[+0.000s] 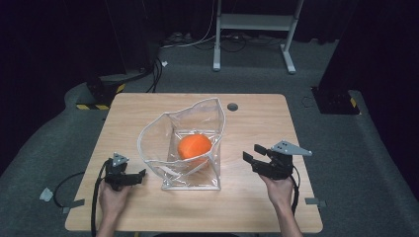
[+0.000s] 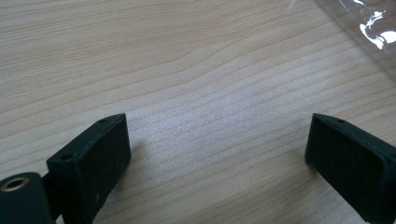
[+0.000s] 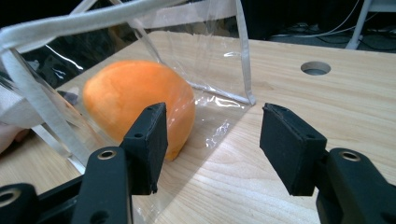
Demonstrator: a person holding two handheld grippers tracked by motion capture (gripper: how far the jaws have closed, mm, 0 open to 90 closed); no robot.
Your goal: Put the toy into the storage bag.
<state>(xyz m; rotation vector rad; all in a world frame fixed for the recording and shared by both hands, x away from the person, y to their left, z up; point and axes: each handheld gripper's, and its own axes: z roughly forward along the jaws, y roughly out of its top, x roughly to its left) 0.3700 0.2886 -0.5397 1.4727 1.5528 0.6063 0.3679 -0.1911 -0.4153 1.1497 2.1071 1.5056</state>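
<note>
- Two grippers sit low over a wooden table [image 1: 257, 202], one on each side of a clear plastic bag [image 1: 158, 143] with white edging.
- The left gripper [image 1: 138, 177] has its jaws spread wide with nothing between them; in its own view they frame bare wood, and a corner of the bag's clear plastic shows ahead and to the right of them.
- The right gripper [image 1: 253, 155] also has its jaws spread apart and holds nothing; they point toward the bag's side, near it but not touching.
- An orange ball [image 1: 194, 146] lies inside the bag on its clear bottom, between the two grippers and closer to the right one.
- In the right gripper view the ball [image 3: 140, 105] sits just beyond that gripper's left jaw, behind the bag's clear wall [image 3: 219, 56].
- A round hole [image 3: 315, 68] in the tabletop lies farther ahead of the right gripper's right jaw, beyond the bag.
</note>
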